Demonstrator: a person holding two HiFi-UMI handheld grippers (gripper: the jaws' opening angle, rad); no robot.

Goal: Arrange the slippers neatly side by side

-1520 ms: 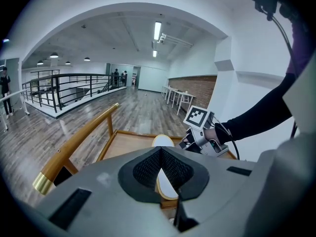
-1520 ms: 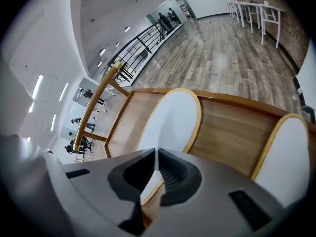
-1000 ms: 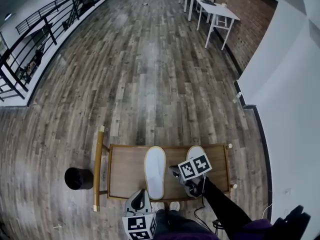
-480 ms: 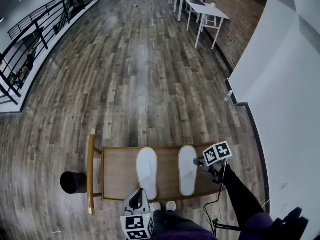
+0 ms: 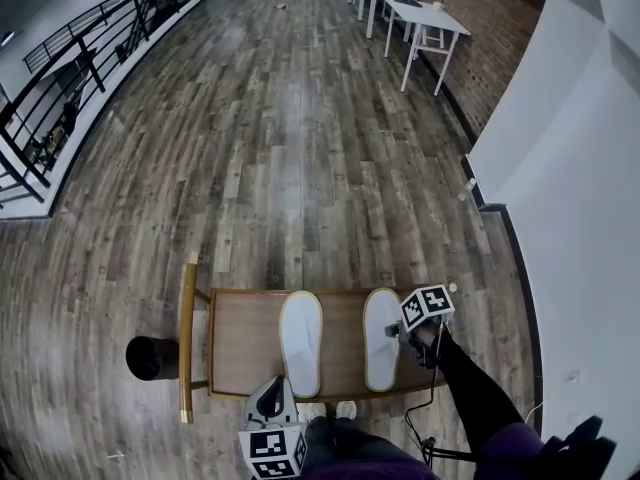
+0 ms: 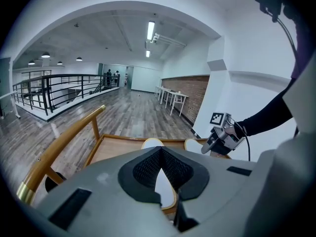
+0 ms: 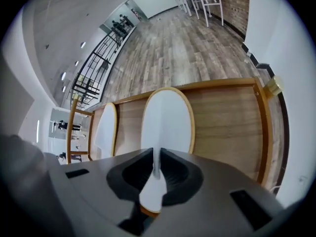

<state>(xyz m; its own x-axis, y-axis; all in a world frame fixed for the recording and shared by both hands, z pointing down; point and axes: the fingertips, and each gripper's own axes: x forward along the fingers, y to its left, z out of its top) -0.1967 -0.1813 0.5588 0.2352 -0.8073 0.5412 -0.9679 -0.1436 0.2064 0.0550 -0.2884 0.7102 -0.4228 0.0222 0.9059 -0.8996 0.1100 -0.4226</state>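
White terry slippers, both flat on the wooden bench (image 5: 245,340), lower middle of the head view. They lie parallel, toes up-frame, close but apart: frame-left slipper (image 5: 301,341), frame-right slipper (image 5: 381,336). Right gripper (image 5: 398,332) is at the frame-right slipper's right edge. Its jaws are a slit apart and have just been closing. The slipper shows through the slit, probably unpinched. Left gripper (image 5: 277,388) is at the bottom edge, jaw tips together, empty. Black bin (image 5: 152,357) stands frame-left of the bench.
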